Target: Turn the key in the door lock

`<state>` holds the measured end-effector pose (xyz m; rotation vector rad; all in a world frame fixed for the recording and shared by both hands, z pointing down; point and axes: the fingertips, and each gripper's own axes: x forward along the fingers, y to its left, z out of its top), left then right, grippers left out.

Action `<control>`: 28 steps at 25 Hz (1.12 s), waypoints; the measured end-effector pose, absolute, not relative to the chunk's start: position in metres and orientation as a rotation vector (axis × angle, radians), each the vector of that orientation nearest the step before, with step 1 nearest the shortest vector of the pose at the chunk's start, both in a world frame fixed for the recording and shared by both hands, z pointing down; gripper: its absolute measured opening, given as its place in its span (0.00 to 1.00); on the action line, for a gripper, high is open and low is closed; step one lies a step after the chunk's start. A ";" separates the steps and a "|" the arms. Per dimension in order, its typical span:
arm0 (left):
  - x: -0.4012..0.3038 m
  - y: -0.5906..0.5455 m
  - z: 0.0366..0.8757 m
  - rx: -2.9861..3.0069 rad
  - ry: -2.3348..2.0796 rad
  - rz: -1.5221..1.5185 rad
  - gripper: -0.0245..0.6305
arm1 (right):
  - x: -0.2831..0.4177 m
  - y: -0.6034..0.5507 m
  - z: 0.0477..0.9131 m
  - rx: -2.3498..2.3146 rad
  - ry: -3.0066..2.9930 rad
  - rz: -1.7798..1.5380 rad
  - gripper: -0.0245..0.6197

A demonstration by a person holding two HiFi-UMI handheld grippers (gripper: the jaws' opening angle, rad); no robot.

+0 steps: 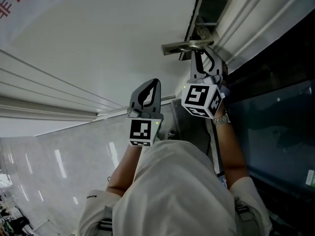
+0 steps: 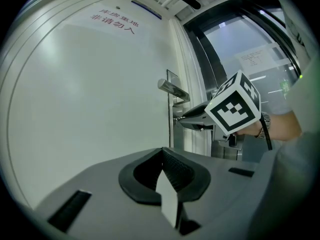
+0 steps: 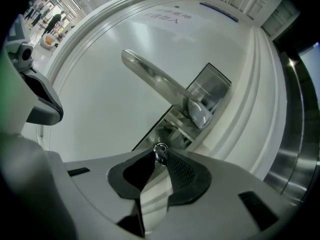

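The red lettering [image 2: 114,20] near the top of the white door [image 2: 90,99] reads, as far as we can make it out in the left gripper view, "库房重地" over "非请勿入". A short blue strip sits above it, too small to read. To the right of the door a paper notice [image 2: 255,59] hangs on the glass panel [image 2: 235,39], its print too fine for us to read.

The door is smooth and matt white, with a stepped moulded frame along its edge. A rounded lever handle [image 3: 155,81] of brushed silver metal stands out from a flat rectangular lock plate [image 3: 212,86] of the same metal.

We see the key [image 3: 160,148] just below the handle, lower centre in the right gripper view, against the lower part of the lock plate. Only its small shiny ring-shaped end shows. The right gripper [image 3: 161,155] pinches it between the tips of its fingers, whose dark pads [image 3: 182,171] are finely ribbed and set in grey matt plastic.

The left gripper [image 2: 161,151] is at the lower centre of its own view, apart from the door, its fingers pressed together at the tips with nothing between them. Its view also shows the right gripper's black-and-white marker cube [image 2: 234,104] at centre right.
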<state>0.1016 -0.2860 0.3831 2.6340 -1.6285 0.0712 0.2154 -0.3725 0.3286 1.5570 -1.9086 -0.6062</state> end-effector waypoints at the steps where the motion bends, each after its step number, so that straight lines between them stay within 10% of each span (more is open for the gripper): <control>1: 0.101 -0.287 0.383 2.634 -1.627 0.072 0.05 | 0.215 -0.373 0.329 1.559 -1.899 -0.614 0.16; 28: 0.102 -0.284 0.386 2.613 -1.664 0.106 0.05 | 0.217 -0.375 0.328 1.687 -2.145 -0.313 0.05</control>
